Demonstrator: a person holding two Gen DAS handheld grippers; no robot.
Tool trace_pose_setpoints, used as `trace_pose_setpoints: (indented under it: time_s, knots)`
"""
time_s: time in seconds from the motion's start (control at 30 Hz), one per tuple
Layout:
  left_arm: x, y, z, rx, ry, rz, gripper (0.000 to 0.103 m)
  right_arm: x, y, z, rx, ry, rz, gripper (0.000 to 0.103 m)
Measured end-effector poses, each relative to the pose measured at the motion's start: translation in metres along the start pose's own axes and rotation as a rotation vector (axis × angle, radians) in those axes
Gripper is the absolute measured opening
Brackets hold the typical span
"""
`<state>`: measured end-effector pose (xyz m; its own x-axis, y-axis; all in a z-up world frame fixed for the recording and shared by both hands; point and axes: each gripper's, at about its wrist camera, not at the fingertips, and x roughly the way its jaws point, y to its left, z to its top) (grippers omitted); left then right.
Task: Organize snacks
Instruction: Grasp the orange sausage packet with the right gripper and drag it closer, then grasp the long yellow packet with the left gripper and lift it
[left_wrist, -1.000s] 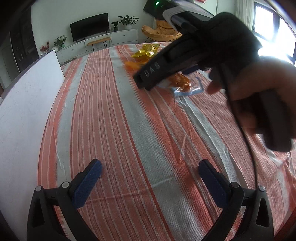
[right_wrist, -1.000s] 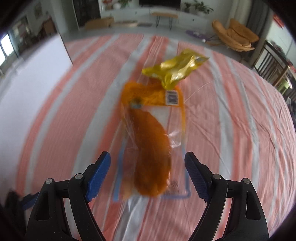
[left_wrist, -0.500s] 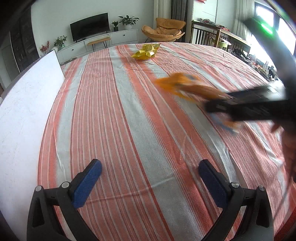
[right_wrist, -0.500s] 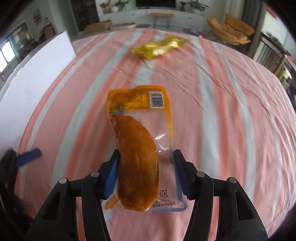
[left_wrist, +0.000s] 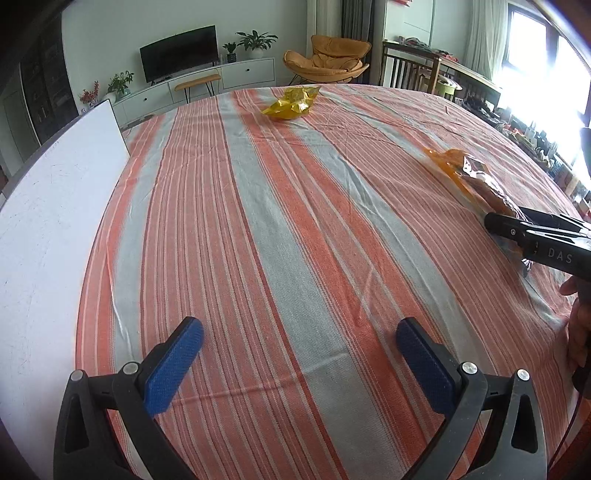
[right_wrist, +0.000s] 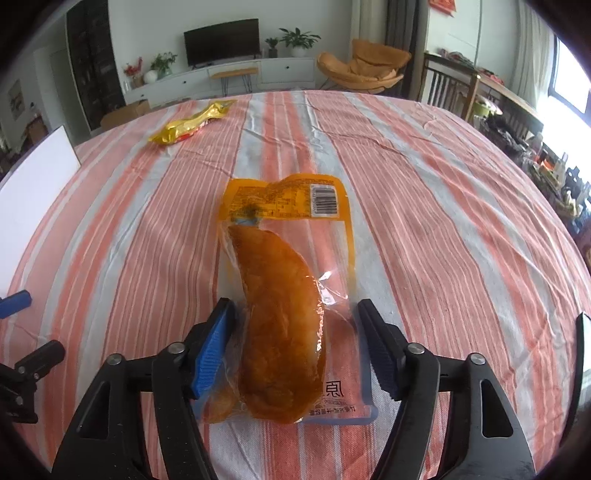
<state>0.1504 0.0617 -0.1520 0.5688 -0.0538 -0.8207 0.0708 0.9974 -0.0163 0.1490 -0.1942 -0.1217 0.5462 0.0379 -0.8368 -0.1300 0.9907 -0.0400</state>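
An orange vacuum-packed snack pack (right_wrist: 284, 299) lies flat on the striped tablecloth, its near end between the blue pads of my right gripper (right_wrist: 299, 354). The jaws stand a little wider than the pack, and the pads do not press it. In the left wrist view the same pack (left_wrist: 469, 177) is at the far right with the right gripper (left_wrist: 517, 225) over it. A yellow foil snack bag (right_wrist: 192, 123) lies far off to the left; it also shows in the left wrist view (left_wrist: 291, 103). My left gripper (left_wrist: 295, 350) is open and empty over bare cloth.
A white board (left_wrist: 51, 229) stands along the table's left edge. The tablecloth (left_wrist: 280, 229) has orange and grey stripes. Beyond the table are a TV unit, an orange chair (right_wrist: 365, 66) and wooden chairs at the right.
My right gripper closed on the pack, carried it to the right and toward the near side of the table, and now has its jaws spread off it. The left gripper has not moved.
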Motion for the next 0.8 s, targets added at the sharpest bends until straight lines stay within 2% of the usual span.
trace_pose_setpoints:
  time_s: [0.07, 0.13, 0.2, 0.3, 0.4, 0.47, 0.5, 0.63, 0.77, 0.8]
  knots:
    - [0.003, -0.001, 0.007, -0.005, 0.039, 0.001, 0.103, 0.001, -0.002, 0.001, 0.000, 0.002, 0.007, 0.081]
    - [0.007, 0.000, 0.026, -0.040, 0.092, -0.031, 0.102, 0.006, 0.005, 0.004, -0.011, 0.009, 0.005, 0.083]
    - [0.004, 0.002, 0.053, -0.066, 0.060, -0.081, 0.102, 0.010, 0.009, 0.006, -0.011, 0.009, 0.005, 0.083]
    - [0.007, -0.004, 0.107, -0.005, 0.026, -0.100, 0.103, 0.011, 0.011, 0.006, -0.011, 0.009, 0.005, 0.084]
    - [0.035, -0.002, 0.177, 0.068, 0.032, -0.076, 0.103, 0.011, 0.011, 0.006, -0.010, 0.009, 0.006, 0.084]
    - [0.065, 0.008, 0.216, 0.035, 0.045, -0.056, 0.103, 0.011, 0.011, 0.006, -0.011, 0.009, 0.006, 0.084]
    - [0.085, 0.015, 0.233, -0.012, 0.053, -0.057, 0.102, 0.011, 0.011, 0.006, -0.011, 0.010, 0.006, 0.084]
    - [0.145, 0.028, 0.256, -0.124, 0.098, -0.044, 0.102, 0.011, 0.011, 0.005, -0.010, 0.010, 0.005, 0.085]
    - [0.185, 0.026, 0.258, -0.105, 0.123, 0.018, 0.102, 0.011, 0.011, 0.005, -0.010, 0.010, 0.005, 0.085]
    - [0.186, 0.023, 0.258, -0.073, 0.089, 0.050, 0.094, 0.011, 0.011, 0.005, -0.010, 0.010, 0.007, 0.085]
